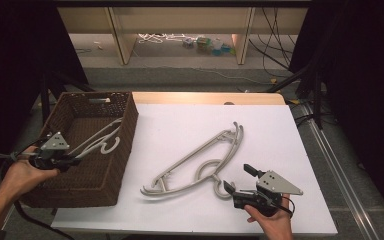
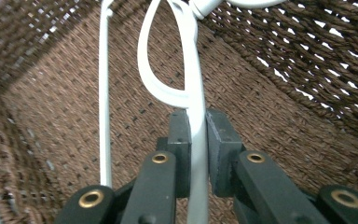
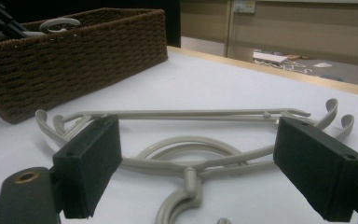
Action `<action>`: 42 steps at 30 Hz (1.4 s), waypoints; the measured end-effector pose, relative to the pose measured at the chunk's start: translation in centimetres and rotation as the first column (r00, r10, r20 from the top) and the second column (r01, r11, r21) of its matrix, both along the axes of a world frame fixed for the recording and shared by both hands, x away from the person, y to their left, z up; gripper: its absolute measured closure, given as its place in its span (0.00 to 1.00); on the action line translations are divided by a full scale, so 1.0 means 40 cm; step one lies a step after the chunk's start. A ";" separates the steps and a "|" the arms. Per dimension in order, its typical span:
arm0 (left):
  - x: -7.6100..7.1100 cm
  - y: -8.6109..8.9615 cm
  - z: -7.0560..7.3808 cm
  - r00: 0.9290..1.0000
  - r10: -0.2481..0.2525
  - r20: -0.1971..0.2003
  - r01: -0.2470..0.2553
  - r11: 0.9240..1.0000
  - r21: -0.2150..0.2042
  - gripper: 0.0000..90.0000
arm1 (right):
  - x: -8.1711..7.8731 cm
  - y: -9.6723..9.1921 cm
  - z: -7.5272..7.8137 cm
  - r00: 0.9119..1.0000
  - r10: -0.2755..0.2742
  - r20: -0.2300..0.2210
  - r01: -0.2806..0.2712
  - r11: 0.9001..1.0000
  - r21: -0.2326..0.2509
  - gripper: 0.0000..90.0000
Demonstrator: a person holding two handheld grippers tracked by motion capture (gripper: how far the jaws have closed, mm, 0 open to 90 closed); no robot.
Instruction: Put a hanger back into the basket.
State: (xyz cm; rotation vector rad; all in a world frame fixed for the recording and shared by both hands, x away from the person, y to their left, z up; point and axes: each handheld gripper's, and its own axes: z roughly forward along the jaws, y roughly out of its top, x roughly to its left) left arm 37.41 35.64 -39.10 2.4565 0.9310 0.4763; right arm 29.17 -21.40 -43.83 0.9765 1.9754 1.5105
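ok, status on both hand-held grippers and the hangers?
Left hand-held gripper shut on white hanger inside wicker basket. Right hand-held gripper open, at hook of grey hangers on table. Nothing between.

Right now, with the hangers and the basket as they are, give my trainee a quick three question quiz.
1. True or false: the left gripper is shut on a hanger in the basket.
2. Where do the grey hangers lie? A in the basket, B on the white table, C on the floor.
3. Fill in: the right gripper has its fingers ____.

Key: 1 true. 2 B. 3 open.
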 end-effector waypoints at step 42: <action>-0.181 -0.274 0.116 0.931 0.262 0.255 -0.084 0.832 -0.549 0.27 | -0.003 -0.003 0.003 1.000 -0.005 -0.001 0.005 1.000 -0.005 0.18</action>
